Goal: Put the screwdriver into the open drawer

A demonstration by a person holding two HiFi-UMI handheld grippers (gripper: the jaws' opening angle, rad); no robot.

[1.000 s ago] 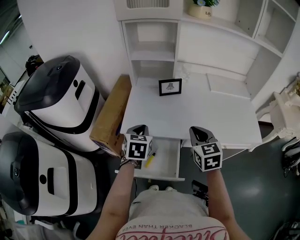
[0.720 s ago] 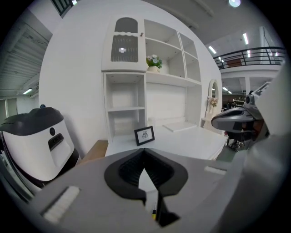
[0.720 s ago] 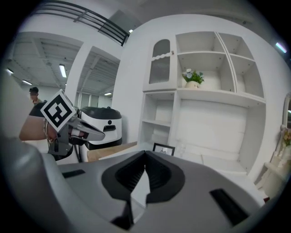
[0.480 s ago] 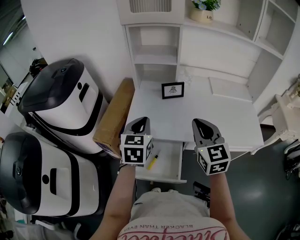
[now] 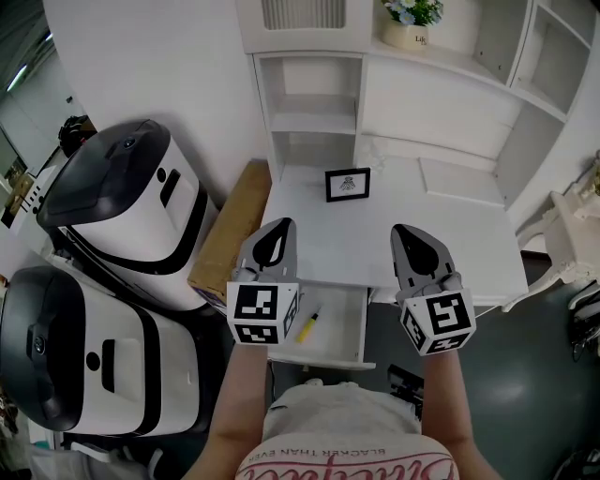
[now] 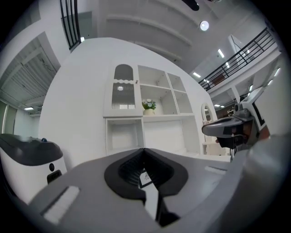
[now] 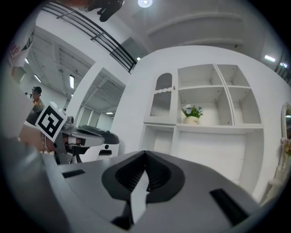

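The yellow-handled screwdriver [image 5: 307, 325] lies inside the open drawer [image 5: 339, 349] under the white desk's front edge. Both grippers are held level above that edge, well above the screwdriver and apart from it. My left gripper [image 5: 273, 242] is shut with nothing in it; the left gripper view shows its jaws [image 6: 144, 149] meeting at the tip. My right gripper [image 5: 413, 244] is also shut and empty, its jaws [image 7: 145, 152] closed in the right gripper view. Each gripper sees the other at its side: the right gripper [image 6: 228, 129] and the left gripper [image 7: 85, 134].
On the white desk [image 5: 441, 239] a small black picture frame [image 5: 347, 184] stands near the back. Shelves with a potted plant [image 5: 411, 21] rise behind. A cardboard box [image 5: 228, 232] leans at the desk's left, beside two white-and-black machines [image 5: 117, 202] [image 5: 80, 361].
Both grippers have risen together from in front of the drawer to above the desk's front edge, staying shut. The screwdriver in the drawer is now uncovered below the left gripper.
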